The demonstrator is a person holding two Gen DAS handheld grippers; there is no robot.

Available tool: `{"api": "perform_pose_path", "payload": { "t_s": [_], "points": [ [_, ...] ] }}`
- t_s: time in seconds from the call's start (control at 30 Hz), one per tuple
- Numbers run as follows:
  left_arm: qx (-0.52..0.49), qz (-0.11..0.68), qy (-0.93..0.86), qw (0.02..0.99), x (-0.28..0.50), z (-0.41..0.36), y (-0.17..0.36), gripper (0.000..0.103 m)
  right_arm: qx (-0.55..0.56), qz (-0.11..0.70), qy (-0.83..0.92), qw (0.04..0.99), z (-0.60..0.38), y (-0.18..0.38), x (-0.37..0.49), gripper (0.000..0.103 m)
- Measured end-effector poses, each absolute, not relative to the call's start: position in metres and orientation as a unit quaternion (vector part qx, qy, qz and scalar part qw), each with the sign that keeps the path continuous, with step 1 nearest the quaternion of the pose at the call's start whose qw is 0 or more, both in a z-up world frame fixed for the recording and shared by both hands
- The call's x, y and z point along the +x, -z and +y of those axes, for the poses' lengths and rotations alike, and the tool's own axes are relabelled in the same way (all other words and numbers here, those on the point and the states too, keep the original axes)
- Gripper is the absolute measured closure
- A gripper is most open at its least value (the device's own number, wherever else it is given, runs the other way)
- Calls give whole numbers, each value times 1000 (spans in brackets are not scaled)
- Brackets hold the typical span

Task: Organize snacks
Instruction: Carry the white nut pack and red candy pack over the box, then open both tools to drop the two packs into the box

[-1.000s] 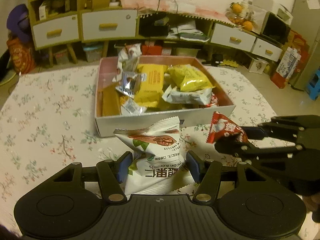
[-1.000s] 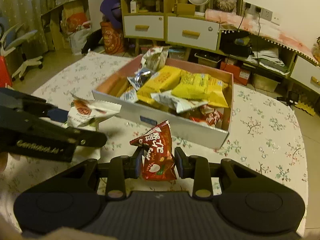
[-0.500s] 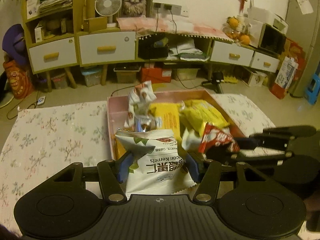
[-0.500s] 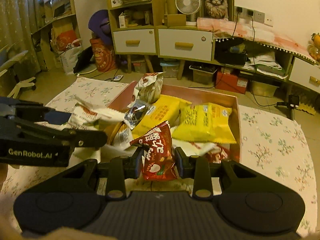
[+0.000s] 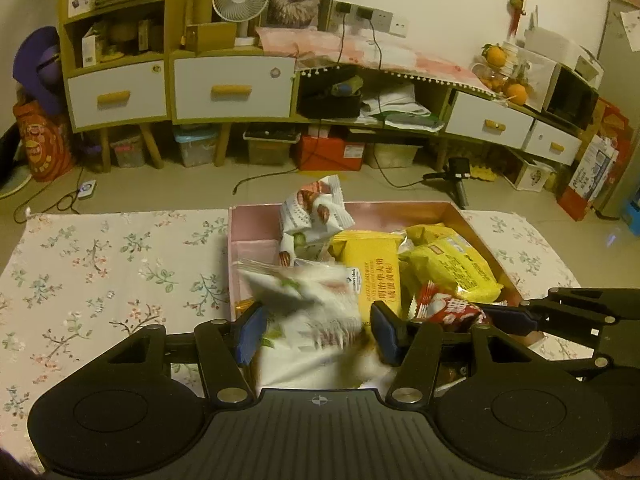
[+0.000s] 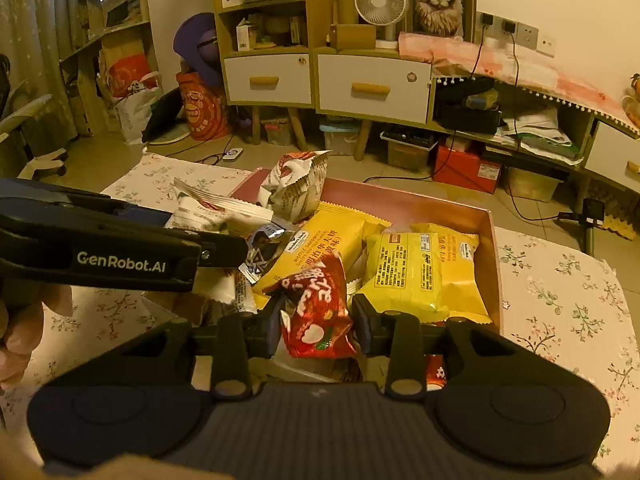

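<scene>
White packet (image 5: 316,320): blurred, between left tool (image 5: 314,334) fingers, over box (image 5: 452,210) near-left corner; grasp uncertain
Red packet (image 6: 318,312): clenched upright in right tool (image 6: 316,326), above box front
Nearer arm: both directly over box; drop lies straight below
Counter (image 5: 100,264): floral cloth

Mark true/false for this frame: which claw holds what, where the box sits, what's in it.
1. The right claw holds a red packet. True.
2. The left claw holds a yellow pack. False: a white bag, blurred, lies between its fingers; whether they still pinch it cannot be told.
3. The box sits on a floral cloth. True.
4. The box is empty. False: it holds yellow packs and other snacks.
5. Both claws are over the box. True.
</scene>
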State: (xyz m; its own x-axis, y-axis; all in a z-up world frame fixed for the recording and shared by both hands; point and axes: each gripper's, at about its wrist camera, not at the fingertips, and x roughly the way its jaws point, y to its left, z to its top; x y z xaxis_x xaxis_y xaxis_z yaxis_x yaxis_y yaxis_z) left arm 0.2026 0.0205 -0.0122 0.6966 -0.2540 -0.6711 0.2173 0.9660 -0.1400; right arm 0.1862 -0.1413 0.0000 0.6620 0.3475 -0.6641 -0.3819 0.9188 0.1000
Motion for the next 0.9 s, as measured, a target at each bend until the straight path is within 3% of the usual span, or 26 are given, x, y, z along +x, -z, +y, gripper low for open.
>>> {"api": "perform_pose_path", "payload": {
  "t_s": [0.03, 0.13, 0.17, 0.4, 0.9],
  "points": [
    [-28, 369, 128, 920, 204, 21, 13, 45, -22, 359, -201, 911, -141, 0, 186, 64],
    [-30, 368, 129, 920, 203, 23, 13, 41, -20, 357, -206, 911, -140, -1, 183, 39],
    [-30, 368, 129, 920, 203, 23, 13, 39, -22, 353, -206, 912, -140, -2, 181, 36],
    [-36, 369, 126, 920, 192, 27, 4, 32, -37, 348, -202, 915, -139, -15, 171, 26],
    [-28, 380, 106, 919, 110, 38, -11, 7, -51, 367, -153, 916, -154, -36, 114, 5]
  ]
}}
